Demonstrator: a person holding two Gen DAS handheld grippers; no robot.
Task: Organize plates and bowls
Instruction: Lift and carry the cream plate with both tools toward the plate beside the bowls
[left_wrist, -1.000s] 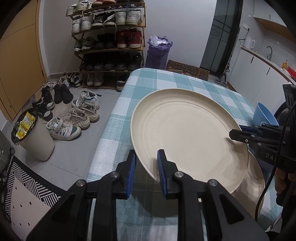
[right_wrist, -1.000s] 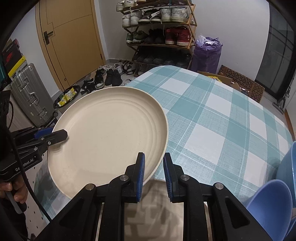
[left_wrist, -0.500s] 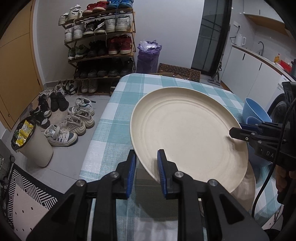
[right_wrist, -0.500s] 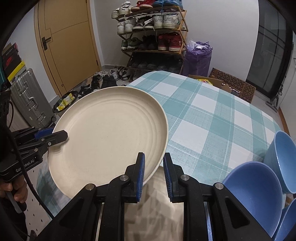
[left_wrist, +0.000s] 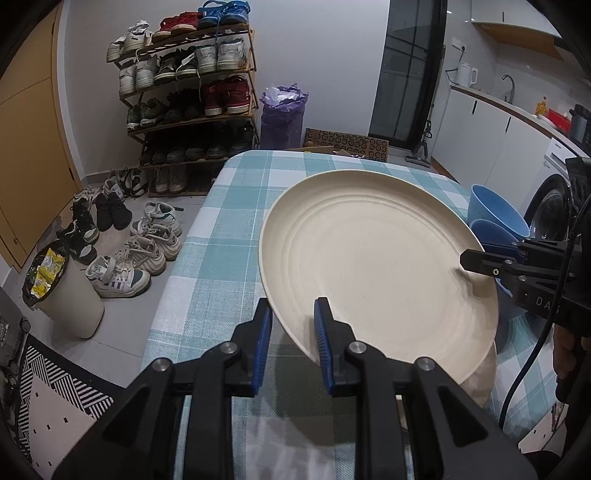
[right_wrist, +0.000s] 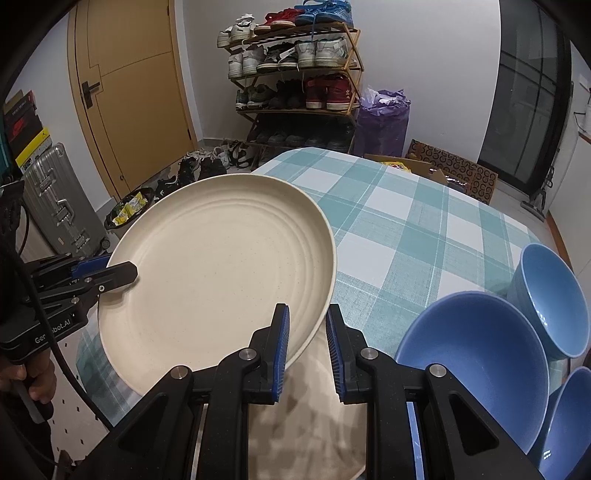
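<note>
Left tongs (left_wrist: 291, 332) clamped on the near rim of a large round cream plate with faint concentric ridges (left_wrist: 373, 266), blue pads pressing either face of the rim at about 7 o'clock of the plate. Right tongs (right_wrist: 306, 339) clamped likewise on the opposite rim, at about 5 o'clock of the plate in the right wrist view, reaching in from 3 o'clock in the left wrist view. Plate held tilted above the bench (right_wrist: 413, 221) covered in teal-and-white checked cloth, over a second cream plate (right_wrist: 314, 413) lying flat beneath.

Three blue plastic bowls (right_wrist: 476, 362) standing close together at 4 o'clock of the right tongs, near the held plate's edge. Beyond the bench at 12 o'clock: wooden shoe rack (left_wrist: 192, 99) full of shoes, purple bag (left_wrist: 282, 118), patterned cardboard box (right_wrist: 454, 173). Silver suitcase (right_wrist: 59, 199) at 9 o'clock.

Partly readable lettering on the tongs' housings: "Ge…obot.AI" on the left, "DA…" on the right.
</note>
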